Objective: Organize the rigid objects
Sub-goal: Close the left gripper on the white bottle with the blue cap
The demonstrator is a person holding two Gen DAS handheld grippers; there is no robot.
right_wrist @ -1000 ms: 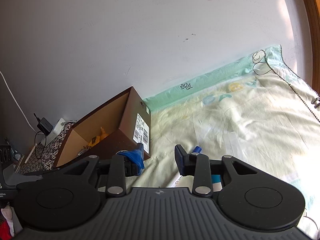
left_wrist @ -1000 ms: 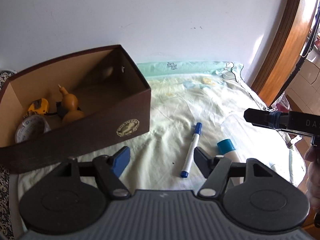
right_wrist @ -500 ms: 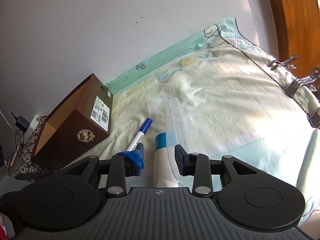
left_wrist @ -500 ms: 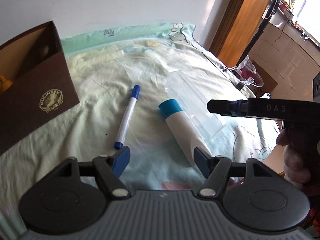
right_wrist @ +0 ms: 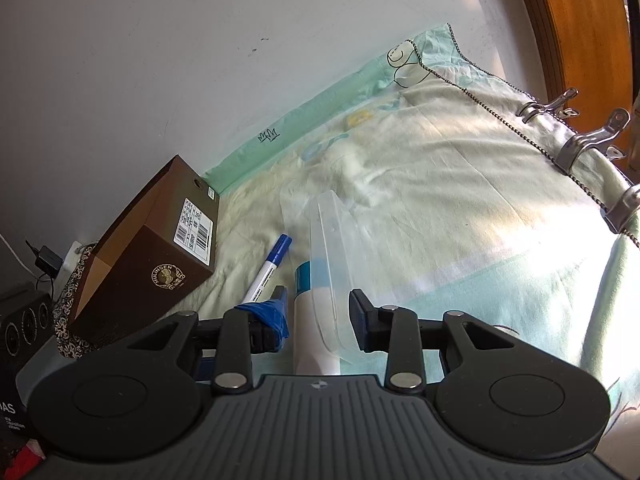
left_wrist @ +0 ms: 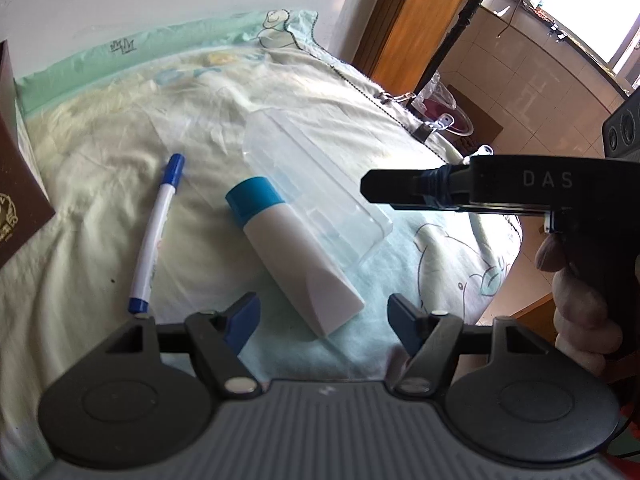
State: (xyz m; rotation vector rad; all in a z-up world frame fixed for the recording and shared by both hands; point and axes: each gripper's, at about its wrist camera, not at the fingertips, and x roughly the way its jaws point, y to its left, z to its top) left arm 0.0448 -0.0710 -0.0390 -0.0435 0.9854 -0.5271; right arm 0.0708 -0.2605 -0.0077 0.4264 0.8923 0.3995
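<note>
A white tube with a blue cap (left_wrist: 288,256) lies on the pale bedsheet (left_wrist: 100,160), its flat end just ahead of my left gripper (left_wrist: 324,320), which is open and empty. A clear plastic container (left_wrist: 312,184) lies against the tube's right side. To the tube's left lies a blue-capped white pen (left_wrist: 156,232). My right gripper (right_wrist: 318,316) hovers above the tube (right_wrist: 310,312) and the clear container (right_wrist: 336,248), its fingers a narrow gap apart and holding nothing. The left wrist view shows that gripper (left_wrist: 400,192) from the side, with a hand (left_wrist: 580,292) on its handle.
An open brown cardboard box (right_wrist: 160,264) stands to the left by the white wall, with the pen (right_wrist: 268,268) beside it. Metal clips (right_wrist: 584,140) pin the sheet along the bed's right edge. Beyond that edge are a wooden door frame (left_wrist: 404,32) and a tiled floor.
Both views have swung right and dipped, away from the box and onto the tube and clear container. The box has slid to the left edge. Neither gripper's jaws have changed.
</note>
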